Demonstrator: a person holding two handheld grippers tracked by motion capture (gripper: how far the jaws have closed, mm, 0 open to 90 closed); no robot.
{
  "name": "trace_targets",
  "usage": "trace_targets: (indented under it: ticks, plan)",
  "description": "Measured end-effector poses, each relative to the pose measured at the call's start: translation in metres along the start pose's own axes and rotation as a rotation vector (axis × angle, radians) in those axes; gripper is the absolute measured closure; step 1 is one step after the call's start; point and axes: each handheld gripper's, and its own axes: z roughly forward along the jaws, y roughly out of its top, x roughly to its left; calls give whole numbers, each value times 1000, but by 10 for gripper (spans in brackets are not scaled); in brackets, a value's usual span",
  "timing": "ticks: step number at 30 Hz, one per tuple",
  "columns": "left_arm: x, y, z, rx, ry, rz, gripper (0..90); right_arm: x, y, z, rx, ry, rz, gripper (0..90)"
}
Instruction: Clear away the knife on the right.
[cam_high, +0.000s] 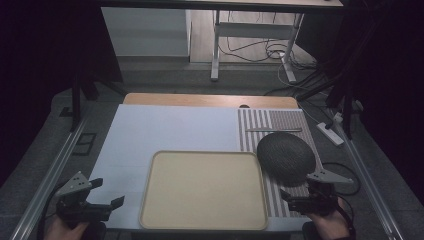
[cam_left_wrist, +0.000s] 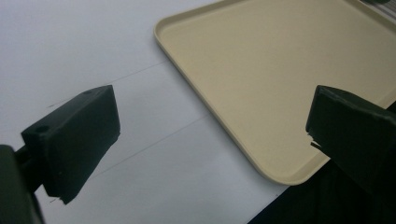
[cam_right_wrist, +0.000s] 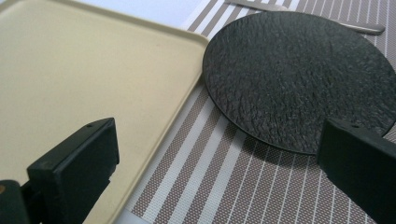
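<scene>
Tray (cam_high: 202, 189) edge touches plate (cam_high: 286, 155) (jaws apart).

The beige tray (cam_high: 202, 190) looks like smooth matt plastic, no shine at all. The dark round plate (cam_right_wrist: 299, 74) has a rough, pebbly finish with a slight sheen. Under it sits a striped placemat (cam_right_wrist: 224, 172) in a woven mesh. The utensil (cam_high: 273, 130) looks like dull metal. A strip of worktop (cam_high: 210, 100) at the back looks wooden.
</scene>
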Motion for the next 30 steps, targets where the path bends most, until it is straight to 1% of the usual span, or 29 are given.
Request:
trace_targets:
  ticks: [3, 5, 16, 22, 27, 30]
  plan:
    - [1, 0, 0, 0, -2, -4, 23, 0, 1, 1, 8, 2, -4, 1]
    - [1, 0, 0, 0, -2, -4, 25, 0, 1, 2, 18, 13, -6, 1]
    - [0, 0, 0, 3, -2, 1, 27, 0, 1, 4, 36, 16, -9, 1]
    - [0, 0, 0, 4, -2, -1, 29, 1, 2, 4, 44, 1, -5, 0]
    - [1, -1, 0, 3, -3, -6, 29, -1, 2, 6, 51, 10, 5, 1]
    - [1, -1, -1, 0, -2, -9, 29, 0, 3, 7, 60, 14, -4, 1]
